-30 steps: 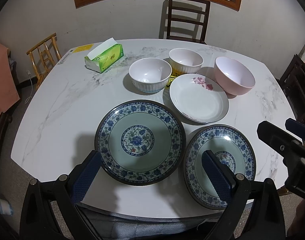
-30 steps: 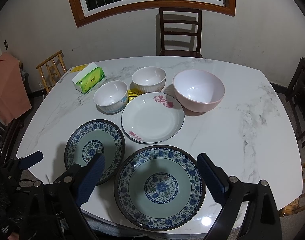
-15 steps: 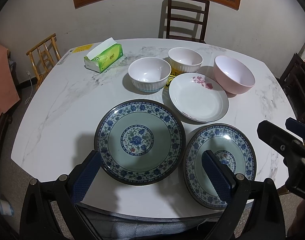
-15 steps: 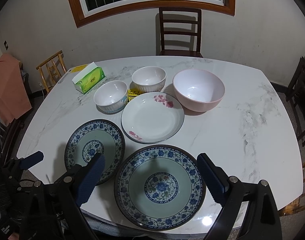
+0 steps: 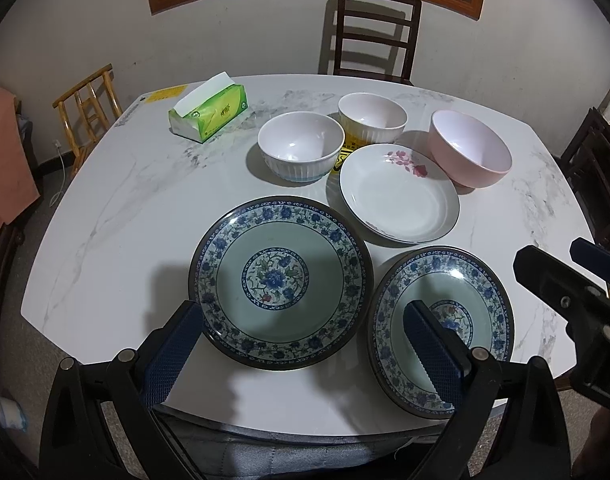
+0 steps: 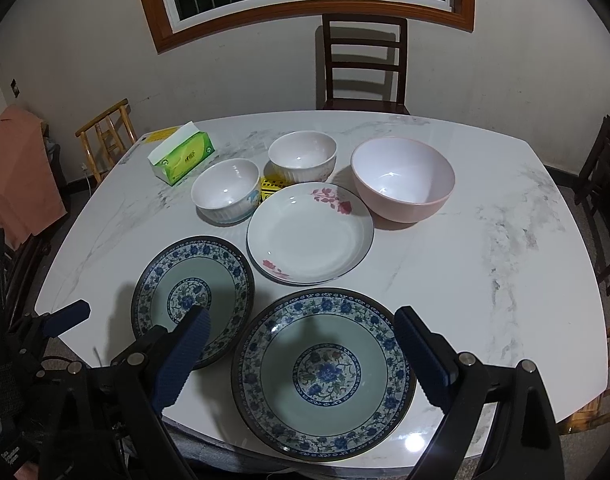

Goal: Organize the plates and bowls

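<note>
both claws gape wide, empty: left gripper [image 5: 301,346] low centre over left plate [image 5: 280,282], right gripper [image 6: 301,354] over right plate [image 6: 324,372]. pinch one rim squarely, lift level, stack.

The white marbled surface [image 6: 485,208] carries two blue-patterned plates [image 6: 323,372] [image 6: 193,298], a white floral plate [image 6: 311,234], two white bowls [image 6: 225,190] [image 6: 303,156], a pink bowl [image 6: 403,178] and a green tissue pack [image 6: 181,158].

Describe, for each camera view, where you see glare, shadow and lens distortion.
Left wrist view: fisheye bends the table edge, corners go black, and a soft shadow lies left of the near blue plate. Right wrist view: a bright glare spot sits on the table's near edge beside the blue plate, with shadow across both blue plates.
</note>
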Tool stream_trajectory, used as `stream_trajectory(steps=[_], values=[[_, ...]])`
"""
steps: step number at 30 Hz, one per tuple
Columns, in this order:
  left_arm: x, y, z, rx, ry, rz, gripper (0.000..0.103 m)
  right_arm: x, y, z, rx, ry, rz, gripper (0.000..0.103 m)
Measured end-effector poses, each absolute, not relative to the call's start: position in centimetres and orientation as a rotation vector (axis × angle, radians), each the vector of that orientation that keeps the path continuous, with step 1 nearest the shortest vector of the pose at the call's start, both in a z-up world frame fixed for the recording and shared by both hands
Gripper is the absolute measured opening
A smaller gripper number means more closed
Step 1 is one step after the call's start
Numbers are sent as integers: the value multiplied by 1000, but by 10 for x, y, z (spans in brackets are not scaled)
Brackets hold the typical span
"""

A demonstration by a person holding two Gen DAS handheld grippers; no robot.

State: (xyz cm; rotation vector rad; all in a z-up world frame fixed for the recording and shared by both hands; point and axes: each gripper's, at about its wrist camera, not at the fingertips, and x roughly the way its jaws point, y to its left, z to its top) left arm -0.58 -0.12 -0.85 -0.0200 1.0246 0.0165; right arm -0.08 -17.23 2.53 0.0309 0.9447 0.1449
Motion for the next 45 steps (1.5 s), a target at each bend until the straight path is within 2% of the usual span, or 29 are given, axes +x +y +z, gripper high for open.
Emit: stream_trajectory(steps=[4, 9, 18, 22, 30, 34, 37, 40, 43, 45], values=[[-4, 3, -12, -29, 1033, 20, 99, -1, -168, 23, 27, 944, 169, 95], [-1, 11, -16, -45, 1045, 25, 92, 2, -163, 19, 25, 949, 212, 95], [4, 35, -26, -86, 1067, 28, 89, 20, -153, 5, 44, 996, 337, 95], [10, 50, -29, -126, 1088, 8, 83, 30, -147, -4, 65, 1031, 395, 94], [20, 81, -37, -211, 1127, -13, 84, 54, -134, -31, 106, 1134, 475, 90], [25, 94, -43, -236, 1152, -12, 84, 63, -129, -42, 109, 1180, 482, 86], [29, 104, -49, -274, 1169, -40, 84, 72, -124, -51, 114, 1209, 492, 79], [35, 116, -59, -337, 1199, -50, 81, 81, -123, -62, 128, 1235, 497, 75], [38, 125, -68, -359, 1218, -34, 72, 89, -123, -72, 118, 1254, 488, 69], [40, 132, -75, -381, 1229, -33, 69, 92, -122, -77, 118, 1267, 487, 63]])
